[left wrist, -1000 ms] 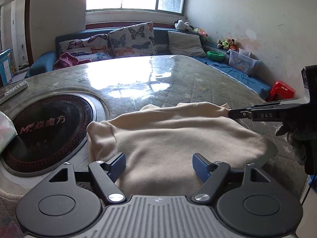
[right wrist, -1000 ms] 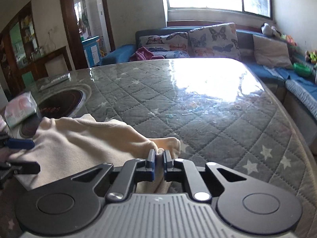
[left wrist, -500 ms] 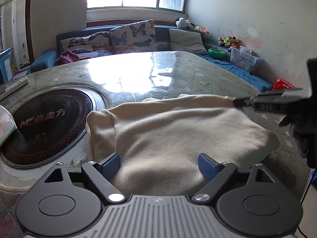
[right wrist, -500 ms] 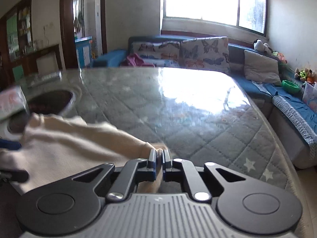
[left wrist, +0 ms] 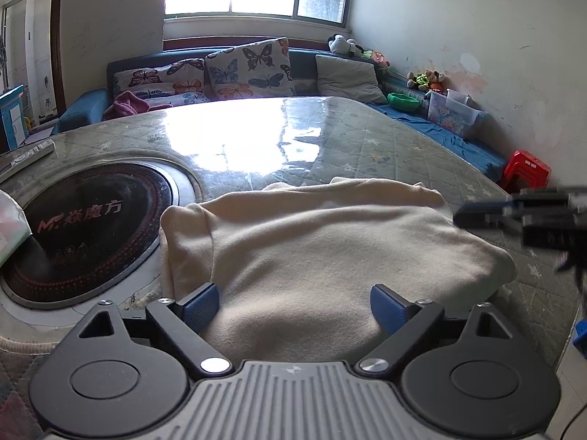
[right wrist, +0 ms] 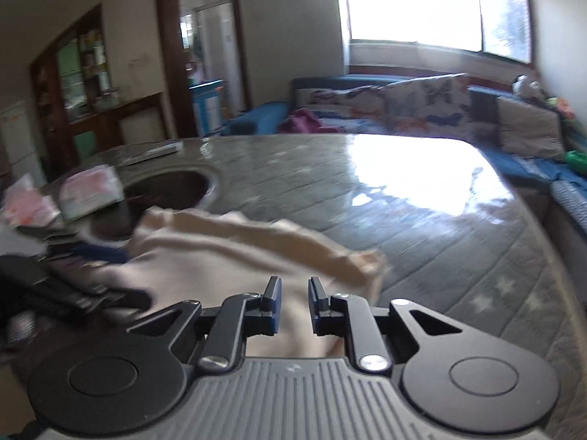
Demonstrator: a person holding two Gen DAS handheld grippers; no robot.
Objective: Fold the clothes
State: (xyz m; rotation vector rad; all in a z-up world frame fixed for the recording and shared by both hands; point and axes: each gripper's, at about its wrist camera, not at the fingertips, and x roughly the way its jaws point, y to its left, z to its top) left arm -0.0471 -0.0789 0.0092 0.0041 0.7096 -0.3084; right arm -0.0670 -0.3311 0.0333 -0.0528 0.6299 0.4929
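Observation:
A cream garment [left wrist: 330, 249] lies folded in a thick pad on the table, next to the round black hob. My left gripper [left wrist: 293, 304] hovers over its near edge, jaws wide and still opening, and its blue pads [left wrist: 200, 306] touch no cloth. In the left wrist view my right gripper [left wrist: 462, 216] appears blurred just off the garment's right edge. In its own view the right gripper [right wrist: 295, 289] shows a narrow gap that is opening, with nothing pinched. The garment [right wrist: 220, 256] lies below and ahead of it, its corner dropped on the table.
The table [left wrist: 367, 139] has a quilted star cover under glossy glass. A black induction hob [left wrist: 84, 227] is set into its left side, with a tissue pack [left wrist: 11, 223] and a remote [left wrist: 33, 152] nearby. A sofa [left wrist: 249, 69] stands behind and a red stool [left wrist: 526, 168] at the right.
My right gripper let go of the garment's corner and drew back to the right; the corner now rests on the table. My left gripper's jaws spread wider while staying in place.

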